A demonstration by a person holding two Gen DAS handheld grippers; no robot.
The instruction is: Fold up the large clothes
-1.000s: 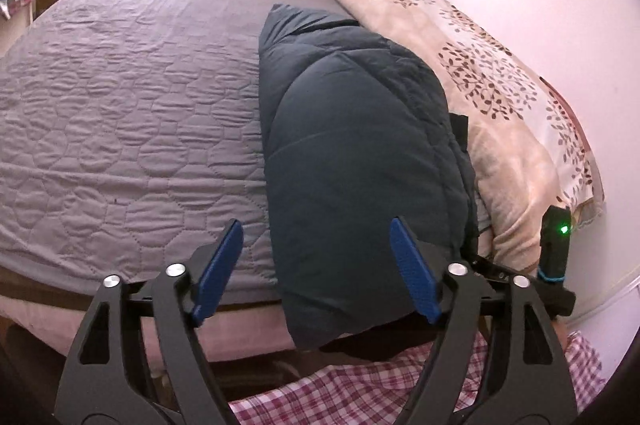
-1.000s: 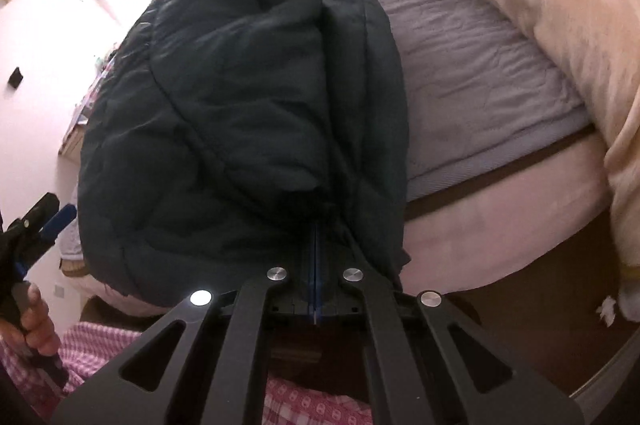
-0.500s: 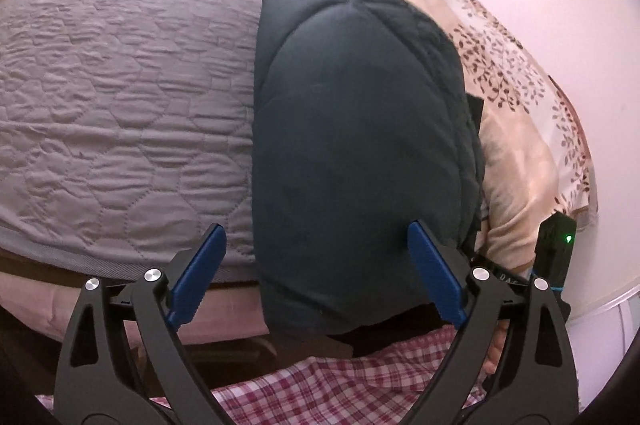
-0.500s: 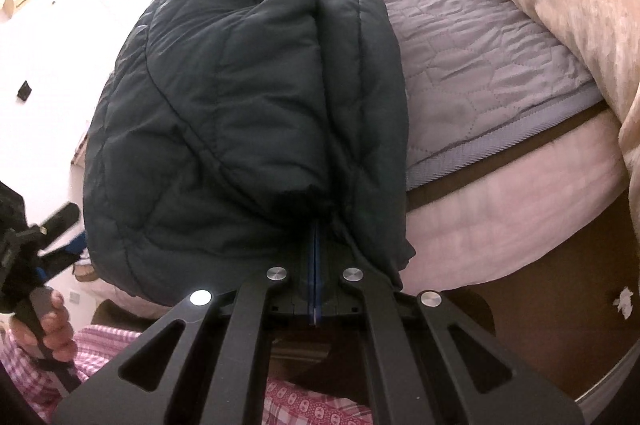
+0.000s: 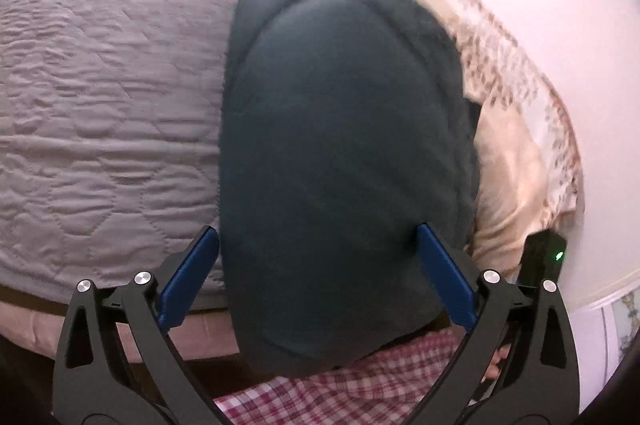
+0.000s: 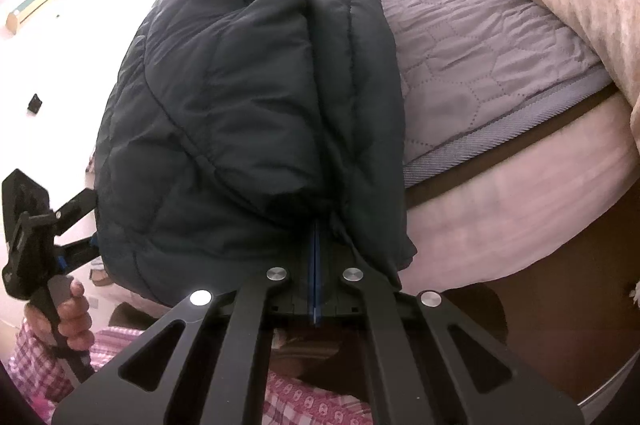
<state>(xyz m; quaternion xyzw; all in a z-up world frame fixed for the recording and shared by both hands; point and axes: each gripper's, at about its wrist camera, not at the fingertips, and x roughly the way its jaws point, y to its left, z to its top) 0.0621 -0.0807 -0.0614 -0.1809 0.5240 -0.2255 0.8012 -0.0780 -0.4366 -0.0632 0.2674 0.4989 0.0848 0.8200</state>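
Two grippers: my right gripper clenched on dark quilted jacket; left gripper spread wide, jacket between, unpressed.

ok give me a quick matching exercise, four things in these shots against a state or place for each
1 left gripper
2 right gripper
3 dark teal quilted puffer jacket
4 cream floral duvet

a bunched along the wall side of the bed
b fingers spread wide, jacket's bulk between them
c folded in a bundle at the bed's edge
d fingers shut on the jacket's fabric

Pairs: 1-b, 2-d, 3-c, 4-a
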